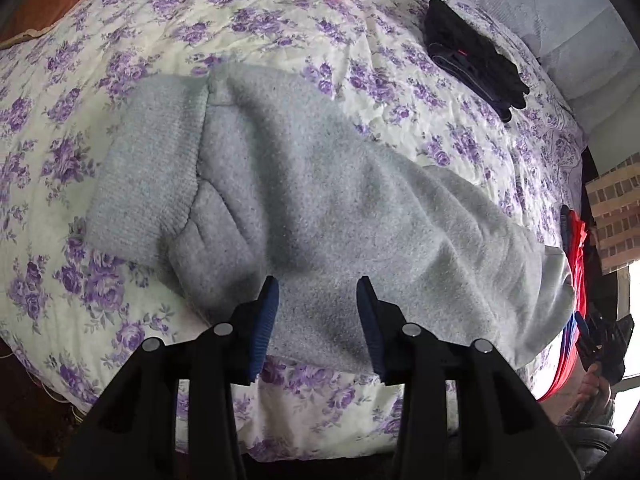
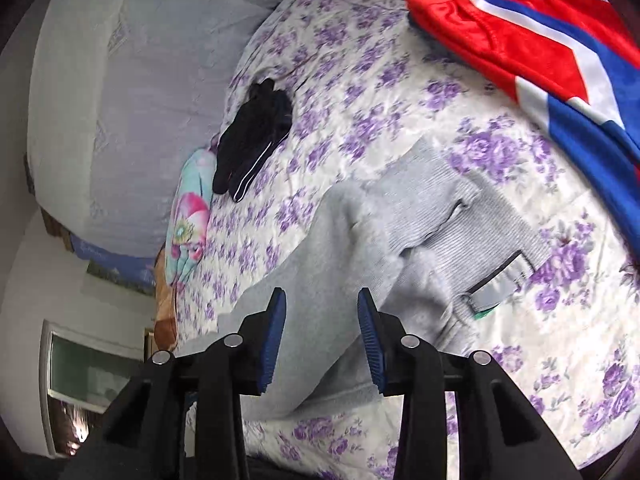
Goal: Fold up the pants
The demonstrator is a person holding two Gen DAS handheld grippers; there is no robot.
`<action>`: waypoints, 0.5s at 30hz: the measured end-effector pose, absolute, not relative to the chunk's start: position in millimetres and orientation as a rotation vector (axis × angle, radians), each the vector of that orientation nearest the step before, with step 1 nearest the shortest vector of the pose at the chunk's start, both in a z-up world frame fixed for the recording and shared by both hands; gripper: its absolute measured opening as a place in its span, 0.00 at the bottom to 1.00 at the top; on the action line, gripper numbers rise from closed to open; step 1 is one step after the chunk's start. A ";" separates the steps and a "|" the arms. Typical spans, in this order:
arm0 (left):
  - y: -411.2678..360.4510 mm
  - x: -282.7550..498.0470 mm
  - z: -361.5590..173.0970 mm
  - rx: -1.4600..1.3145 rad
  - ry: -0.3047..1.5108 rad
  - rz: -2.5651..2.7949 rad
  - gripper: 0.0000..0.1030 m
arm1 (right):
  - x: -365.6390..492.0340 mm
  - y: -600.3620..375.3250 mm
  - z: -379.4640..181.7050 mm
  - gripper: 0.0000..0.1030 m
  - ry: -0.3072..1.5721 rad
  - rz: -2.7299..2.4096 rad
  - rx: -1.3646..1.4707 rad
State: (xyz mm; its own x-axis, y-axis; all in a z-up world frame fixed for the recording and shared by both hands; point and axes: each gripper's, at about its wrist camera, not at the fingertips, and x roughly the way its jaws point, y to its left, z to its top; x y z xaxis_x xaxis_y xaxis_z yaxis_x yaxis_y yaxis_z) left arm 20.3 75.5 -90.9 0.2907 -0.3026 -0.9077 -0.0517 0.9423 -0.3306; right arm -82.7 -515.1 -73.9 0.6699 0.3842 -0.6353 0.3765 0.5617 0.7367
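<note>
Left gripper (image 1: 318, 324) spread wide, empty, over near edge of grey fleece pants (image 1: 320, 208). Right gripper (image 2: 322, 336) likewise wide, empty, above the pants. Pants flat on floral quilt (image 1: 140, 24). Recommended: pinch full doubled thickness at hem, lift evenly. Beyond the pants: black folded garment (image 1: 476, 60), red-blue shorts (image 2: 540, 44).

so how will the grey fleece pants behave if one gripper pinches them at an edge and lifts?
Likely floppy: the grey fleece pants lie in soft folds on the floral quilt, so they should drape and sag from a single pinch. The thick, fuzzy pile suggests decent grip on the ribbed blue pads, not slippery. The ribbed waistband looks denser and may hang lower. Both grippers, left and right, are open.
</note>
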 end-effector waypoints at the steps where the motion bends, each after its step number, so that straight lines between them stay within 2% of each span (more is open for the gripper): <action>1: 77.2 21.3 -87.2 -0.322 1.258 -0.171 0.39 | -83.8 -526.6 -77.3 0.37 0.859 -0.035 1.056; 3: 80.4 23.7 -86.4 -0.323 1.251 -0.148 0.47 | -85.7 -546.9 -91.5 0.37 0.840 -0.113 1.177; 6: 85.4 25.0 -93.5 -0.343 1.262 -0.128 0.47 | -85.0 -567.4 -111.0 0.37 0.835 -0.140 1.300; 13: 77.5 25.8 -110.9 -0.310 1.282 -0.106 0.48 | -61.3 -560.8 -138.0 0.37 0.902 -0.134 1.340; 15: 76.6 26.8 -112.4 -0.307 1.283 -0.113 0.51 | -63.0 -557.9 -137.8 0.37 0.900 -0.134 1.335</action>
